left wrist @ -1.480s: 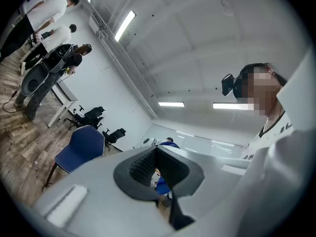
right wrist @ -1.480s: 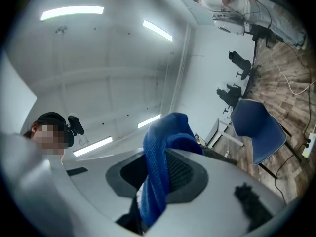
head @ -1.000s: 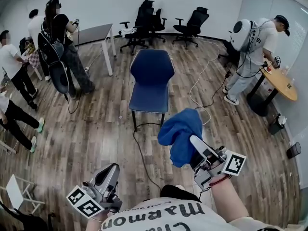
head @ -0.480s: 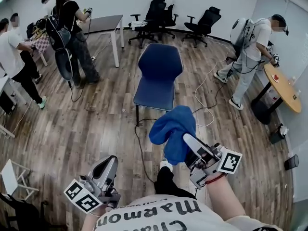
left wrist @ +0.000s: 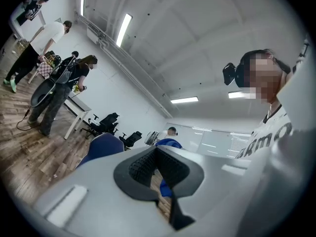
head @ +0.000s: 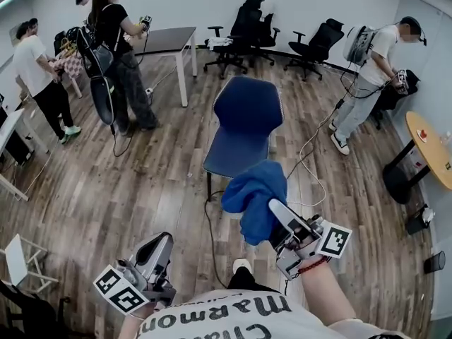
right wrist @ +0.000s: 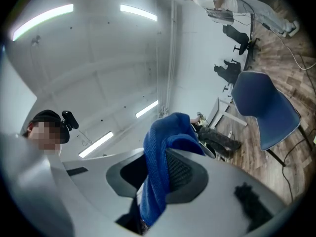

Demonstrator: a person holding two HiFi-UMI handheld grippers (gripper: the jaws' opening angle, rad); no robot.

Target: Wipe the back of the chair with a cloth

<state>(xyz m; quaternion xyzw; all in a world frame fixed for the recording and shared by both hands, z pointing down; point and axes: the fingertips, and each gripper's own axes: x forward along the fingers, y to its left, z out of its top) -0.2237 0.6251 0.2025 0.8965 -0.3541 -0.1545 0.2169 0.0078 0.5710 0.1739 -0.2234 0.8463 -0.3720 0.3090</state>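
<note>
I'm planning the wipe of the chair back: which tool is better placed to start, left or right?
Right. The right tool is shut on the cloth and held up toward the chair. The left tool is shut, empty and farther from it.

We face the chair (head: 244, 122), its seat toward us and its back beyond. The cloth (head: 256, 198) hangs between us and the seat, pinched in our right gripper (head: 275, 209). Our left gripper (head: 162, 242) sits lower left, well apart. A table (head: 169, 39) stands behind the chair to its left, office chairs (head: 247, 23) farther back, a round table (head: 432, 143) far right.
</note>
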